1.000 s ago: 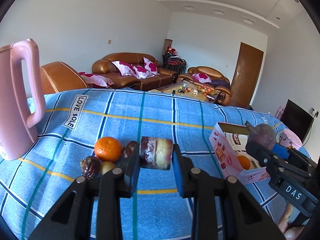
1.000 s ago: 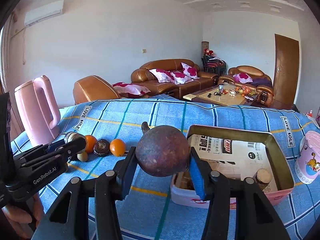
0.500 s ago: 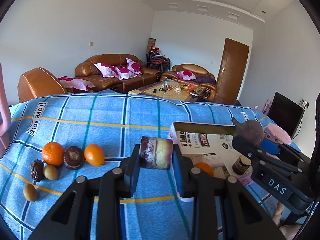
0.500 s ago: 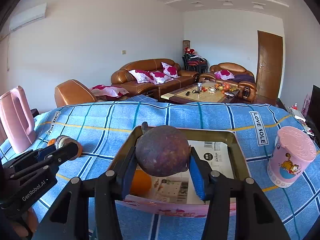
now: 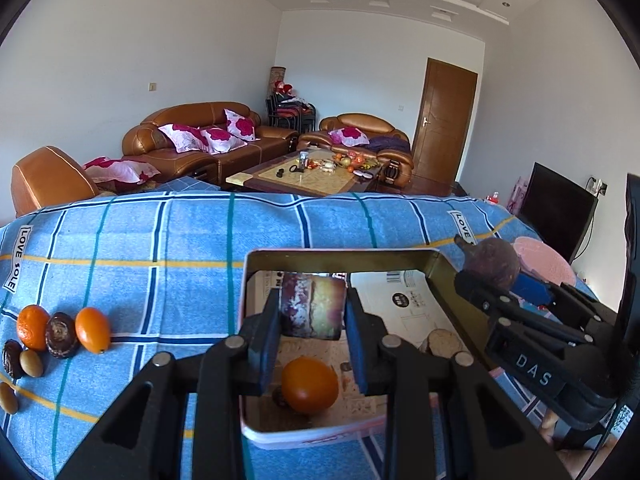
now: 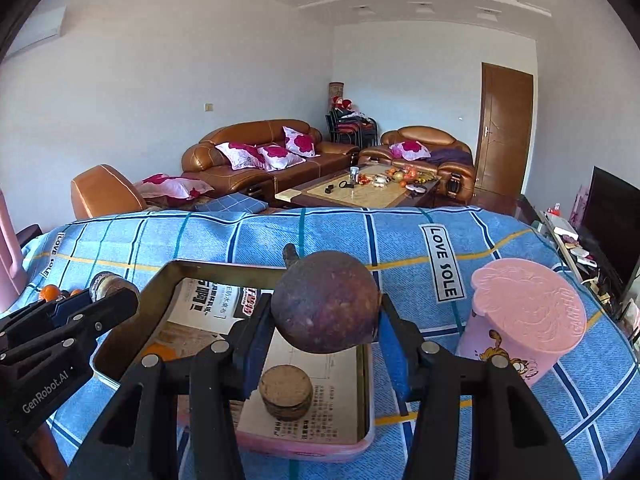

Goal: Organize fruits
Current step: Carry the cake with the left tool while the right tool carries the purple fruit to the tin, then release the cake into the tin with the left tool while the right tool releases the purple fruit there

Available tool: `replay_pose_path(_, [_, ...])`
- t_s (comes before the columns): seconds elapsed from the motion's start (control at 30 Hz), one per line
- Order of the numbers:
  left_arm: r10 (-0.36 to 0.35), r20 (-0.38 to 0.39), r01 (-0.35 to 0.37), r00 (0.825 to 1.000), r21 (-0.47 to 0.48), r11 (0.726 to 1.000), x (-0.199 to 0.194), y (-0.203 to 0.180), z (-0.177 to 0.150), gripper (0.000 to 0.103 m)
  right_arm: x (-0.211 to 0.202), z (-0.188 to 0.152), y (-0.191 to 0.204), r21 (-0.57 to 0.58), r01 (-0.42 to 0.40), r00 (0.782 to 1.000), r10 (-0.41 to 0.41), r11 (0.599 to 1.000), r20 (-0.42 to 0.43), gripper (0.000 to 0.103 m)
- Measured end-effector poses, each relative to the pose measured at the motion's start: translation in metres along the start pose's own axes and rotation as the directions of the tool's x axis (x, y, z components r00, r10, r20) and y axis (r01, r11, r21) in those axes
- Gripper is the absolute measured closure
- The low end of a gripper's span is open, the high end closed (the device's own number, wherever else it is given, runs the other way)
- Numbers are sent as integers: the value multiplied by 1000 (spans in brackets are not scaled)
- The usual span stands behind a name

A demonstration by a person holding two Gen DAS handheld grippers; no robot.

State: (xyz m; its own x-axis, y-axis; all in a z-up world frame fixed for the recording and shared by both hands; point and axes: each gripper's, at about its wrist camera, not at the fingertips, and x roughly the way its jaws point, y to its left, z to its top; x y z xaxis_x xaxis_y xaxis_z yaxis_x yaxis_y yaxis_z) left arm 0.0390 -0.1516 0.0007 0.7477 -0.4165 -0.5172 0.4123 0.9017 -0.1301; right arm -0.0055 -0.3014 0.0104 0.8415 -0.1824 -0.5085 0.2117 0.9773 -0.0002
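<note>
Both pairs of fingers are closed on fruit. Between the pads of the left gripper (image 5: pixel 312 334) sits a short cylindrical chunk of fruit (image 5: pixel 313 306), purple-skinned at one end and yellowish at the other; what kind it is I cannot tell from this view. The right gripper (image 6: pixel 320 340) clamps a round, dark brown-purple fruit (image 6: pixel 325 301) with a stub of stem at its top.

Each load hangs over the open pink-rimmed tin (image 5: pixel 344 256), which stands on the blue checked cloth (image 5: pixel 160 240). Directly below the left fingers, on the printed paper lining the tin, lies an orange (image 5: pixel 310 388). Below the right fingers a flat, round brown piece (image 6: pixel 285 392) rests on the same lining. Just beyond the right fingers' outer side stands a pink lidded cup (image 6: pixel 524 320).

As for progress, the tin holds two items so far, and two more are poised above it, ready for release. Well off to the outer side of the left fingers, a loose cluster remains on the cloth: a mandarin (image 5: pixel 33 327), an oval orange fruit (image 5: pixel 92 329), a dark round fruit (image 5: pixel 61 335) between them, and several small brown and olive ones (image 5: pixel 31 363) nearer the edge. By my judgement the job is somewhat under halfway, with those pieces yet to be collected.
</note>
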Motion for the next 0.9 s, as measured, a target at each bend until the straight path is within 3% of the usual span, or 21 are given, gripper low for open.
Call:
replay_pose_path(0.33, [11, -65, -10, 998, 9, 1000, 20, -19, 1, 72, 25, -5, 6, -40, -22, 996, 19, 999, -87, 51])
replay_pose_path(0.7, [45, -112, -46, 993, -1, 999, 27, -15, 0, 72, 33, -8, 4, -4, -118, 983, 116, 993, -140, 50])
replay_pose_path(0.9, [82, -74, -81, 994, 8, 997, 16, -15, 0, 67, 31, -8, 3, 23, -141, 981, 143, 990, -134, 47])
